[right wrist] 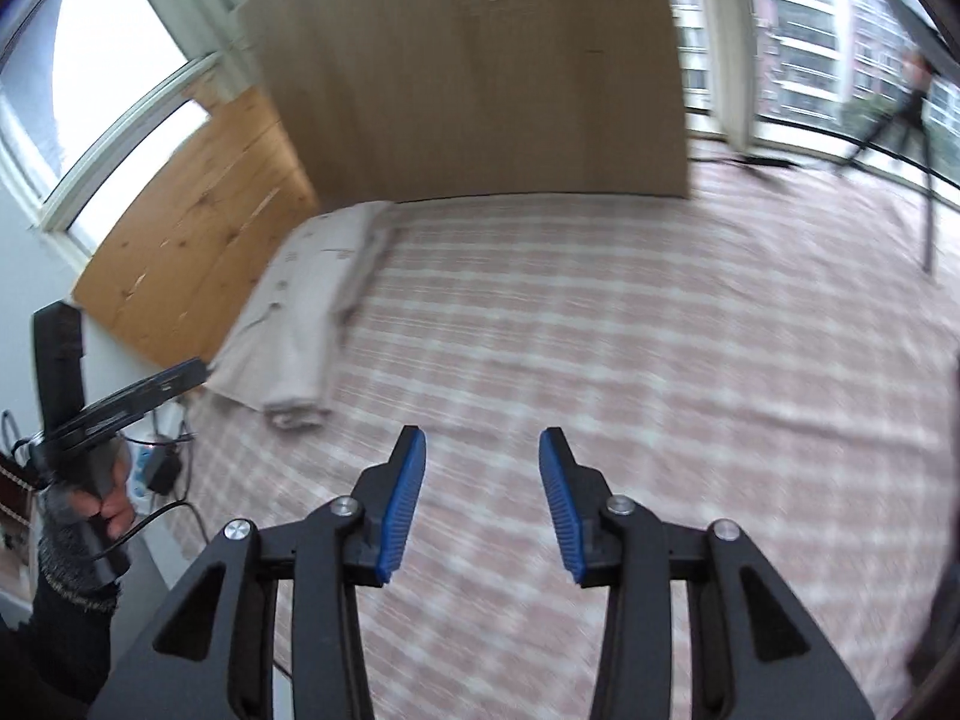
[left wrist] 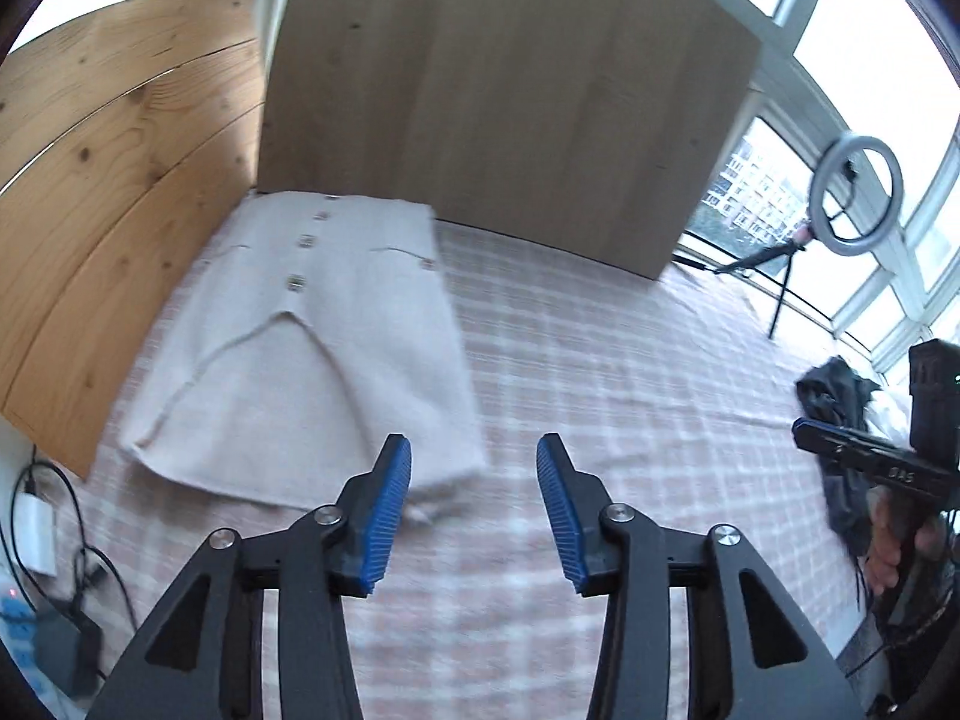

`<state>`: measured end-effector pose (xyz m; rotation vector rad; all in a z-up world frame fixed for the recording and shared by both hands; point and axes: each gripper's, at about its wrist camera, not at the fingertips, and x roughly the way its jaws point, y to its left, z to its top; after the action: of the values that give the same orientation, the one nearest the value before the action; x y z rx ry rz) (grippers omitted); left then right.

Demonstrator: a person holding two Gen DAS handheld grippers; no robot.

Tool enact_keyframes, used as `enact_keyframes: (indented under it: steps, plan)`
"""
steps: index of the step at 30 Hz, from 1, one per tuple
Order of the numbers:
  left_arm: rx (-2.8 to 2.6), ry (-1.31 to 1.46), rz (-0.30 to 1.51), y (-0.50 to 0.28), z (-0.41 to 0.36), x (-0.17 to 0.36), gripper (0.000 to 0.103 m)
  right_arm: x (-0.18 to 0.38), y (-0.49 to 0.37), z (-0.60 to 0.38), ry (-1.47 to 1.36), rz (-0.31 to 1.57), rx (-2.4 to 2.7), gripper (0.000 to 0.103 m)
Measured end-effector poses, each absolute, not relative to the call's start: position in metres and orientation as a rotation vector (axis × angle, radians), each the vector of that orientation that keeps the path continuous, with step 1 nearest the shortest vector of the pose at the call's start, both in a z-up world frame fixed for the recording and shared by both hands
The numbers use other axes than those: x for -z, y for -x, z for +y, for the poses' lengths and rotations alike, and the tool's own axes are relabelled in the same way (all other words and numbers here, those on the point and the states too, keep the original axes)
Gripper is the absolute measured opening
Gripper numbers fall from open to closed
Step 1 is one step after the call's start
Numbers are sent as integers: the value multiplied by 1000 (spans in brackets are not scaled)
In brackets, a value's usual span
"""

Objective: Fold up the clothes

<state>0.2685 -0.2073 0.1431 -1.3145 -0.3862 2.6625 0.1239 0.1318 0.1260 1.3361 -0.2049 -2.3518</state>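
Note:
A cream buttoned garment lies folded flat on the pink checked bedcover, close to the wooden boards at the left. My left gripper hovers open just off its near right corner, nothing between the blue pads. In the right wrist view the same folded garment lies far left, and my right gripper stands open over bare checked cloth, well to the right of it. A dark garment lies crumpled at the bed's right edge in the left wrist view.
A tall wooden board stands at the bed's far end and pine boards line the left side. A ring light on a tripod stands by the windows. Cables and a charger lie off the bed's left edge.

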Motion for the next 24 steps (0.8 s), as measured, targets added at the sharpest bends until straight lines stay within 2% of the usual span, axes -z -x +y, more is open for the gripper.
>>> enact_keyframes:
  steps: [1, 7, 12, 18, 24]
  plan:
    - [-2660, 1316, -384, -273, -196, -146, 55, -126, -131, 140, -1343, -219, 2370, 40]
    - [-2734, 1235, -290, -310, -140, -174, 75, -135, -173, 160, -1290, -198, 2446, 43]
    - [-2893, 1229, -179, -336, -112, -197, 78, -147, -206, 162, -1219, -99, 2490, 45]
    - [-2973, 1205, -312, -363, -117, -214, 78, -157, -231, 159, -1156, -69, 2502, 46]
    - [-3072, 1287, -209, -379, -116, -223, 78, -164, -245, 160, -1108, -71, 2508, 46]
